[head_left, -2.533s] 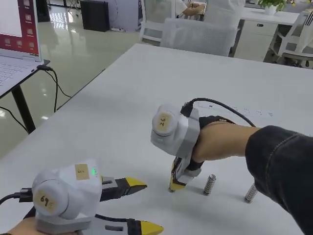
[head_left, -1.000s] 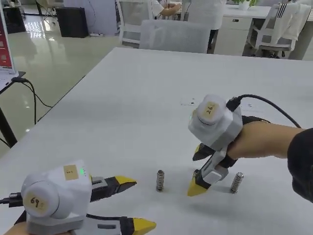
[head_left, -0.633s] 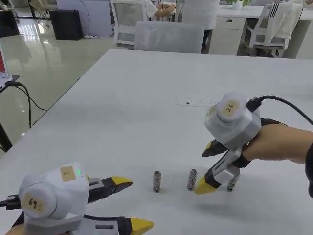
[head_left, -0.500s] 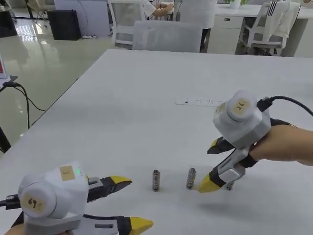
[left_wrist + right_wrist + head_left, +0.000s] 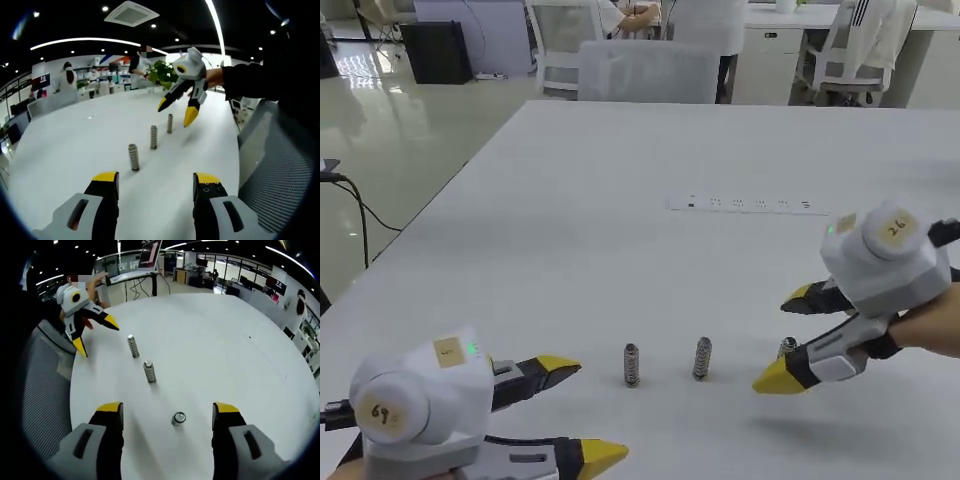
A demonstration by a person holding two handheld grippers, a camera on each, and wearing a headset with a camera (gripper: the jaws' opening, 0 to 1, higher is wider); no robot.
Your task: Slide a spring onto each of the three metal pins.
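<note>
I am looking down at three springs standing upright in a row on the white table point(image 5: 620, 200): the left spring point(image 5: 631, 365), the middle spring point(image 5: 702, 358) at its 3 o'clock, and the right spring point(image 5: 178, 418) further along the same line. None of them is leaning or lying flat, so I am judging that each one is sitting over one of the pins. The coils are hiding the pins themselves, and I cannot confirm that from any view.

The right gripper point(image 5: 787, 337) is hanging at about 4 o'clock in the head view with its jaws spread wide and nothing caught between them. In its own view the right spring is showing end-on in the gap between the jaws, touching neither of them. The other two are lining up beyond it toward 11 o'clock.

The left gripper point(image 5: 582, 410) is hovering at 7 o'clock in the head view, jaws likewise apart and empty, pointing toward the left spring but well short of it. In its own view the row is running away toward 1 o'clock.

By my reading the task is looking finished — three springs up, no loose spring lying on the table. All I am seeing left to do is check that the right spring is seated fully down.
</note>
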